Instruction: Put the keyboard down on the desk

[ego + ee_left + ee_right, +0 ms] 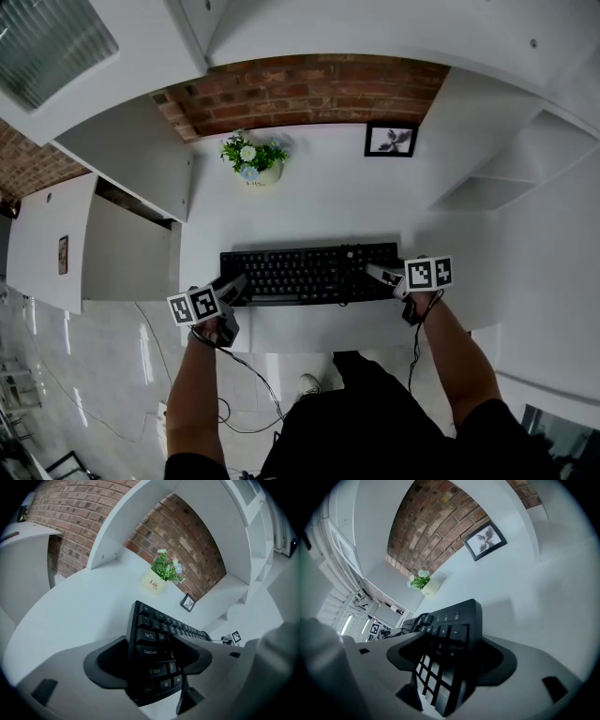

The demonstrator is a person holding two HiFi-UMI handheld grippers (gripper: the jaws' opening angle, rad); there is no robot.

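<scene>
A black keyboard [309,274] lies flat on the white desk [319,197], near its front edge. My left gripper [234,286] is at its left end and my right gripper [380,274] at its right end. In the left gripper view the left end of the keyboard [159,634] sits between the jaws of the left gripper [150,660], with a dark gap beside it. The right gripper view shows the number-pad end of the keyboard [450,634] between the jaws of the right gripper [452,660], which stand wide of it. Both grippers are open.
A potted plant [251,159] and a small picture frame [391,141] stand at the back of the desk against a brick wall. White shelving flanks the desk on both sides. A cable [244,375] hangs below the front edge by the person's legs.
</scene>
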